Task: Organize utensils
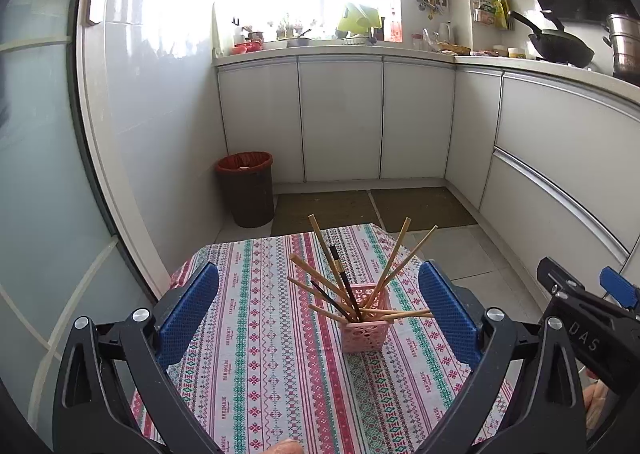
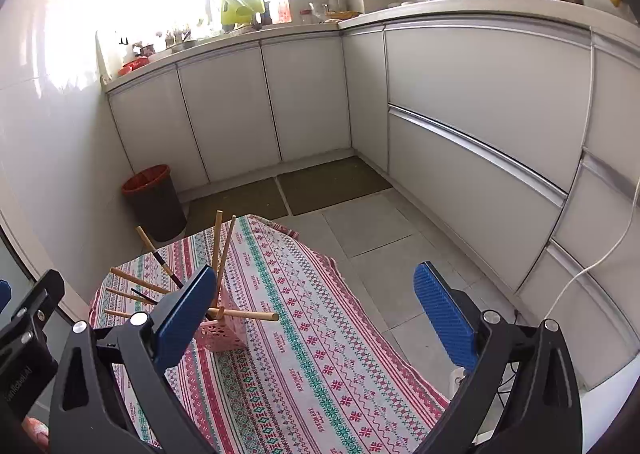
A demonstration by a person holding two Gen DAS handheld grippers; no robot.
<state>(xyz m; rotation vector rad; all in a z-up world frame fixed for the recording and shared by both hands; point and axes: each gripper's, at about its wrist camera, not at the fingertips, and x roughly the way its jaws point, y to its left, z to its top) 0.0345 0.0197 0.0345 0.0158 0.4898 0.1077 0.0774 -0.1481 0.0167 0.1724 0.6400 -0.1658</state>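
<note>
left gripper: jaws spread wide, nothing held. blue pads stand either side of the basket w/ clear gaps, no contact.
right gripper: jaws wide too, empty. its left pad sits in front of the basket in that view & hides part of it; can't tell if it touches. right pad hangs over the floor past the table edge.
right gripper seen from left cam: black body w/ blue tip at the right edge of the left wrist view, beside the left one.
basket: small pink perforated box, upright on the cloth, near the middle of the table's width, toward the far end.
chopsticks: bundle standing in the basket, fanned out in all directions. mostly light wood, a couple dark ones. one wooden stick lies nearly level, poking out to the right over the rim.
tablecloth: striped red/green/white pattern, covers the table; far corner droops off the edge.
bin: dark w/ red liner, on the floor by the wall, beyond the table on the left.
cabinets: white, l-shaped run behind & to the right.
counter: black wok & steel pot at right; cluttered under the bright window.
person: fingertip at the bottom edge of the left wrist view.
</note>
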